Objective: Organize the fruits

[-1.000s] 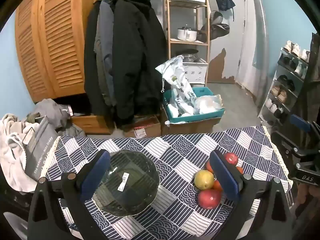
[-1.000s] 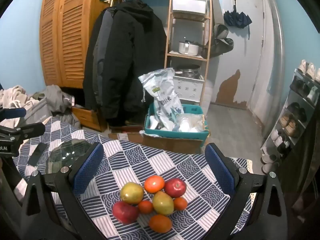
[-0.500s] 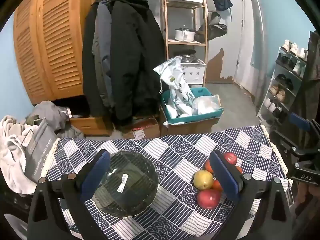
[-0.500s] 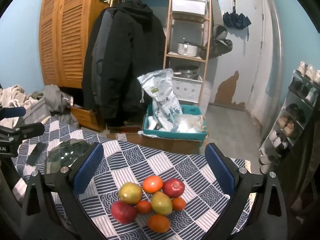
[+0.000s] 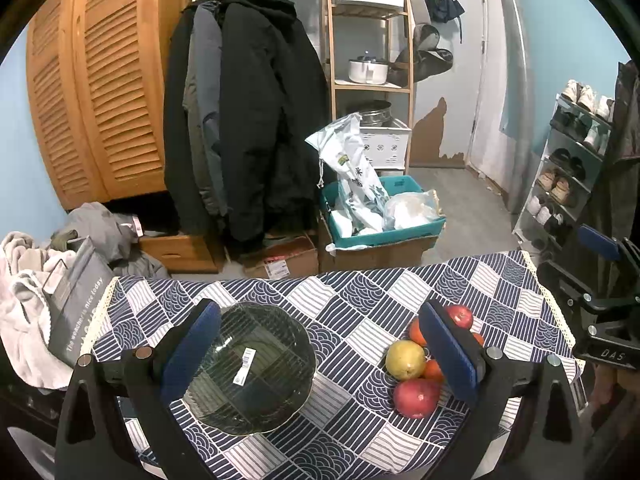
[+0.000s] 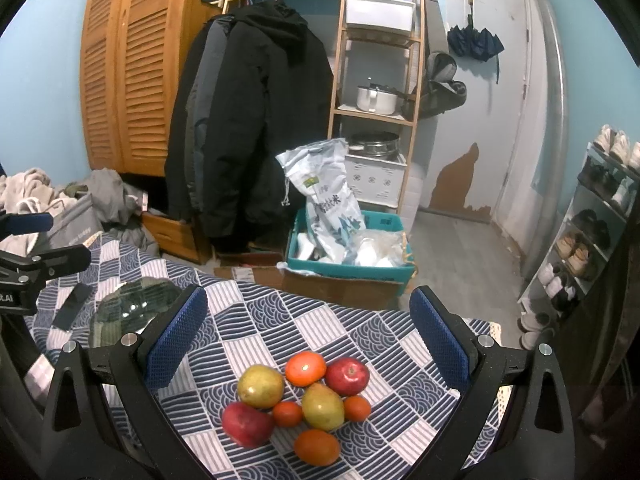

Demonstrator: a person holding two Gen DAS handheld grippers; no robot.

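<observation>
Fruit pile (image 6: 304,400) sits right on my patterned surface (image 5: 360,292), apart from the empty glass bowl (image 5: 252,368) at left. Left gripper (image 5: 320,344) and right gripper (image 6: 306,338) both hover spread, holding nothing.

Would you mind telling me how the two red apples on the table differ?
The far red apple shows its stem dimple facing up; the near red apple shows only smooth skin. The far one touches the big orange fruit; the near one sits beside the yellow-green fruit. Both lie on the patterned cloth, ungripped.
</observation>
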